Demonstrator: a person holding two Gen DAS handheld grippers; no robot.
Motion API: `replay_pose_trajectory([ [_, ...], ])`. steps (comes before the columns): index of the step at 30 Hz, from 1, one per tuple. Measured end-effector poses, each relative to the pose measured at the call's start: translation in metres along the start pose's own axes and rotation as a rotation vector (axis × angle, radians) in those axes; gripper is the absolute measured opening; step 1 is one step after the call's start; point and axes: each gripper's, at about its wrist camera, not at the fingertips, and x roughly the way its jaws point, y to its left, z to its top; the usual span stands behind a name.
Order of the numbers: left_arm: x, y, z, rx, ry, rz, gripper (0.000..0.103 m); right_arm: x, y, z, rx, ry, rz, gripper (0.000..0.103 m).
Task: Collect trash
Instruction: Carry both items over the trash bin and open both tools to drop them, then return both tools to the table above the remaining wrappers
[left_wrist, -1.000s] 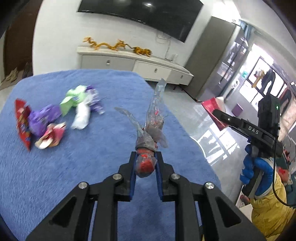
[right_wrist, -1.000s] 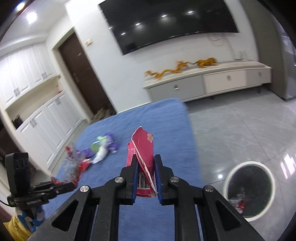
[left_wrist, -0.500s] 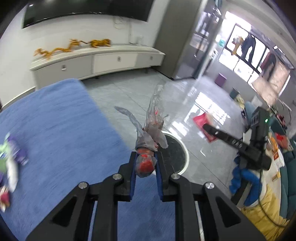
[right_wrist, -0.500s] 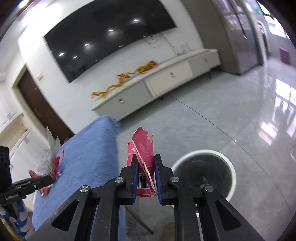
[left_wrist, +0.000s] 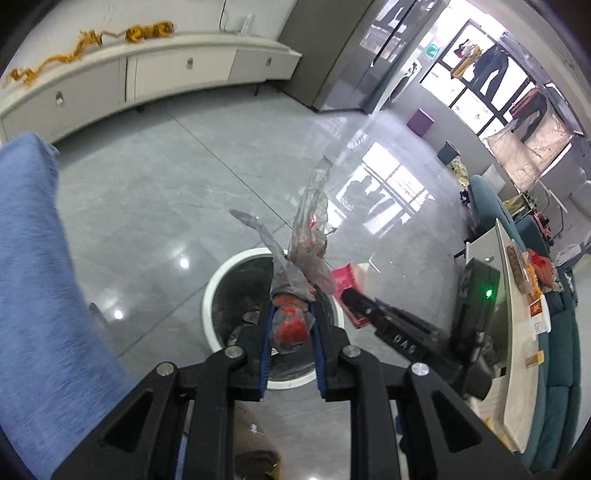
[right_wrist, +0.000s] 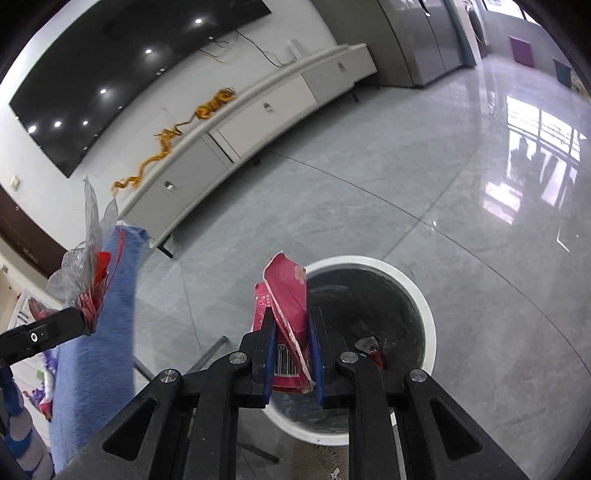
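a wrapper (left_wrist: 295, 295) is pinched by the left gripper (left_wrist: 291, 332), a carton (right_wrist: 288, 325) by the right gripper (right_wrist: 291, 350); release over the bin (right_wrist: 424, 306) at 12 o'clock is probably due next.

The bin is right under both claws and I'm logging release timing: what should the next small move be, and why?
Probably open the left claw first: its crumpled clear wrapper hangs over the bin mouth. The right claw grips its pink packet nearer the rim, so nudge it inward before release.
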Motion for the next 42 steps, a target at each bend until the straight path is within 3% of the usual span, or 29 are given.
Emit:
replay_pose_trajectory([
  [3, 0.022, 0.005, 0.007, -0.037, 0.038, -0.043, 0.021, 0.010, -0.010, -0.002, 0.015, 0.020, -0.018, 0.023],
  [4, 0.028, 0.006, 0.010, -0.049, 0.050, -0.058, 0.032, 0.013, -0.012, -0.003, 0.020, 0.027, -0.026, 0.025],
  [5, 0.033, 0.010, 0.010, -0.064, 0.059, -0.070, 0.051, 0.016, -0.015, -0.005, 0.025, 0.035, -0.038, 0.027],
  [7, 0.035, 0.016, 0.005, -0.090, 0.055, -0.076, 0.061, 0.021, -0.020, -0.007, 0.035, 0.047, -0.054, 0.029],
  [13, 0.034, 0.014, -0.003, -0.084, 0.076, -0.084, 0.061, 0.020, -0.026, -0.014, 0.049, 0.063, -0.079, 0.030],
  [24, -0.027, -0.015, -0.023, -0.008, -0.006, -0.044, 0.061, -0.014, -0.011, -0.011, 0.028, 0.016, -0.074, 0.034],
  [34, -0.117, -0.021, -0.057, 0.022, -0.210, 0.065, 0.061, -0.075, 0.024, -0.017, -0.005, -0.063, -0.069, 0.034],
  [42, -0.197, -0.013, -0.093, 0.011, -0.379, 0.126, 0.061, -0.126, 0.079, -0.017, -0.086, -0.146, -0.038, 0.036],
])
